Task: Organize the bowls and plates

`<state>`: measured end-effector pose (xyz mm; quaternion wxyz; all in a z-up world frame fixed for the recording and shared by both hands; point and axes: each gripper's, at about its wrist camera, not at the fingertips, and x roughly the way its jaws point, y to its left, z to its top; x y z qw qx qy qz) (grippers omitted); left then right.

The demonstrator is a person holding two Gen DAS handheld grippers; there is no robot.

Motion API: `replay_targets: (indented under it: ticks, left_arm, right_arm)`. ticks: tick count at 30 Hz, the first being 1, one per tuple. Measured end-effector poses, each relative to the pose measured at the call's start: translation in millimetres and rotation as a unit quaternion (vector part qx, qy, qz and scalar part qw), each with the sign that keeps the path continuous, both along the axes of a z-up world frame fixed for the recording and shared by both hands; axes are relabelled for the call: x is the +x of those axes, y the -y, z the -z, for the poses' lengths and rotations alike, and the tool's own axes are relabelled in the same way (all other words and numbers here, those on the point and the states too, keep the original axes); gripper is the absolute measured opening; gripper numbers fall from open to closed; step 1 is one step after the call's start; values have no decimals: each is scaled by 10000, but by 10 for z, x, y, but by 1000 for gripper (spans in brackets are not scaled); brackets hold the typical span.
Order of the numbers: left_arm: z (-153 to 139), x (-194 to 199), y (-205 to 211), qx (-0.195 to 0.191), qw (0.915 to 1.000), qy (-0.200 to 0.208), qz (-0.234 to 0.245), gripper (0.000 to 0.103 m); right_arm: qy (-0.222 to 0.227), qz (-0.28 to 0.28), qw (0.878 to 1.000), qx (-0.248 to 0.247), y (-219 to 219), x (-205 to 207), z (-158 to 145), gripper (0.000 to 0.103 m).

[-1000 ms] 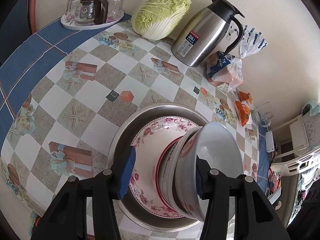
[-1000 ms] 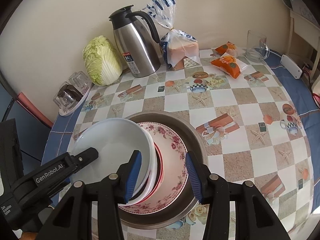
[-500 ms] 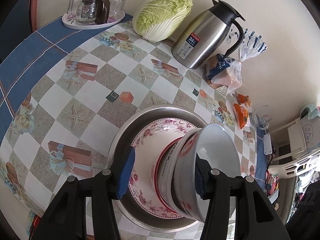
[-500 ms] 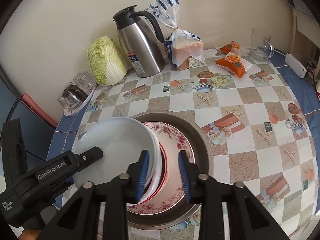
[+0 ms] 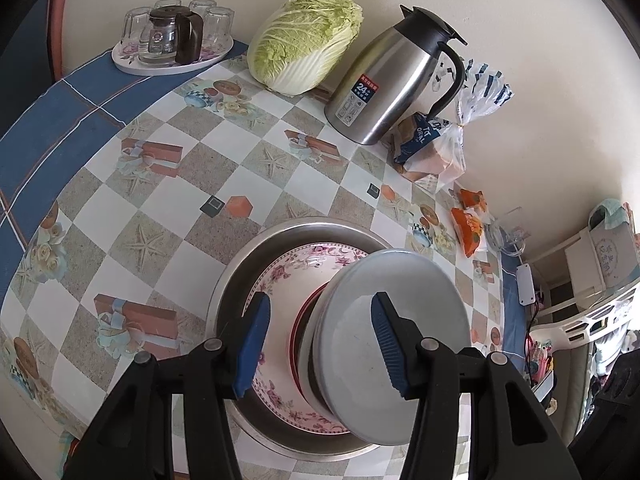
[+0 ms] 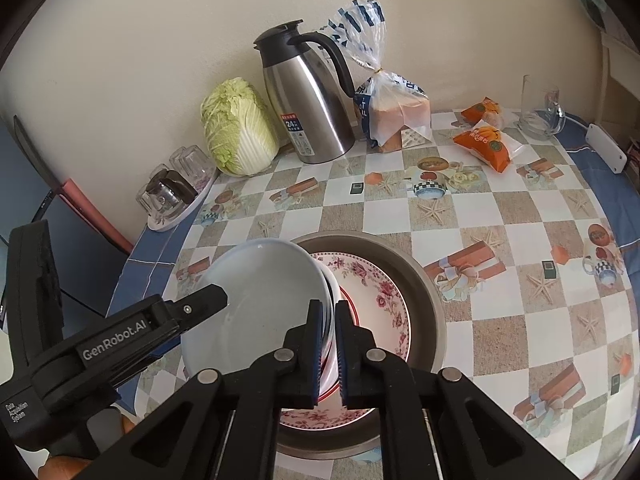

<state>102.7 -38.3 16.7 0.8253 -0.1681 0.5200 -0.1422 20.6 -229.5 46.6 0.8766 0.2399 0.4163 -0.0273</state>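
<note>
Two grippers crowd one tilted stack: your left gripper (image 5: 318,344) stands spread, one finger inside the white bowl (image 5: 394,320), pressing nothing. The bowl leans on the floral plate (image 6: 380,292) in the steel basin (image 6: 430,292). Your right gripper (image 6: 328,354) pinches the rims; a thin bite there could let them slip and chip.

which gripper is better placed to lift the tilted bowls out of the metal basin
Right. The right gripper is already shut on the rim of the tilted bowls, while the left gripper only straddles the white bowl.
</note>
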Motion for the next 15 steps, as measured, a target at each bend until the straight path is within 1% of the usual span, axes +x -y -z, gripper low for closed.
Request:
replay_targets:
  ticks: [3,4,5,6,7,8,10,12,14,15]
  left_arm:
    - [-26,-6,-28,66,10000,27,-39,54]
    - [-33,-6,-37,89,9999,28,-49,55]
    - [-39,-3,-44,127,9999,32,-56,61]
    - [-46,-5,-52,183,9998,44,-66,69]
    - [-55,-5,-57,249,9996,64,-81,71]
    - [-65,-5,-63,308,9994,87,-101,73]
    - [-80,-6,-85,403,9990,108,-154,75]
    - [-92,-6,-110,512,9983,148,-224,83]
    - [-106,-7,-139,639,9972,208,-318,89]
    - [-109,-10,-158,679,9967,238,-367,91]
  right_arm:
    - [-14,-7,10000,-55,-6,-9,-19,9]
    - [-30,15,10000,-91,1,-11,-20,12]
    - [-48,37,9999,-119,9,-10,-17,22]
    - [-67,66,9999,-144,16,-11,-13,30]
    - [-80,95,9998,-172,21,-15,-11,45]
    - [-81,118,9997,-201,25,-18,-11,50]
    - [-96,153,9995,-262,40,-21,-10,51]
    - [-108,175,9995,-254,55,-25,0,56]
    - [-124,200,9993,-287,68,-29,10,65]
    - [-124,214,9992,-312,73,-32,11,67]
